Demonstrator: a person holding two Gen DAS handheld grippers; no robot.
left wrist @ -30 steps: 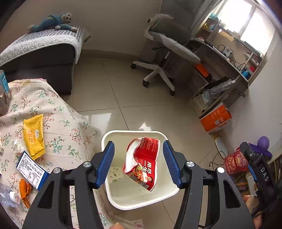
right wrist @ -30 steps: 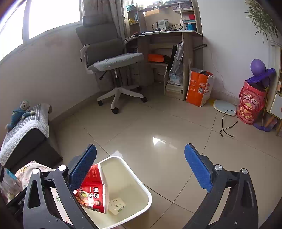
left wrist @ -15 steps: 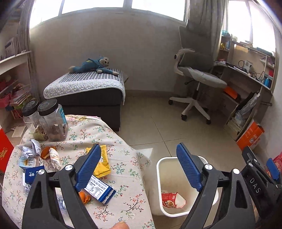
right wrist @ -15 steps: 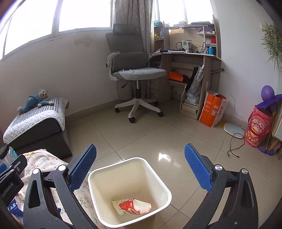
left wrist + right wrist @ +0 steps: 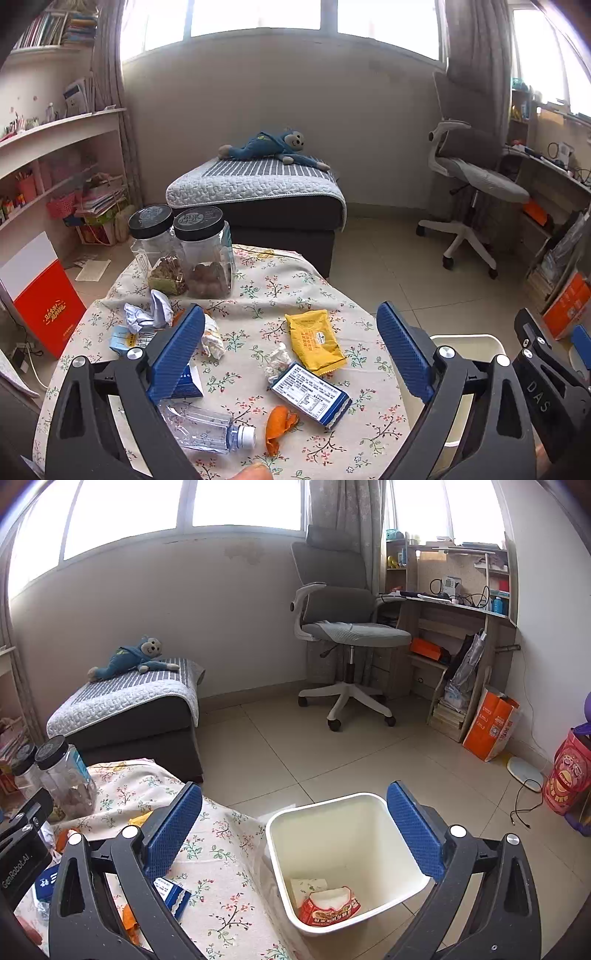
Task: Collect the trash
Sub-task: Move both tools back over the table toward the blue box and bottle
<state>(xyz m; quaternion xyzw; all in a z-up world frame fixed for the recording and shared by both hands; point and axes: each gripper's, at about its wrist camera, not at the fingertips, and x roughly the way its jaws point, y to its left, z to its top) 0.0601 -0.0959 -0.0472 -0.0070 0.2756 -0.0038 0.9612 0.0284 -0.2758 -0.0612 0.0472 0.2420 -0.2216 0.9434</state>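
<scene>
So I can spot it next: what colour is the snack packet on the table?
Yellow snack packet, clearest in the left wrist view.

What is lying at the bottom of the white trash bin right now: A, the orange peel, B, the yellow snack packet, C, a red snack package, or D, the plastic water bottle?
C: in the right wrist view a torn red snack package lies on the floor of the white trash bin, while the yellow snack packet, plastic water bottle and orange peel sit on the table.
</scene>
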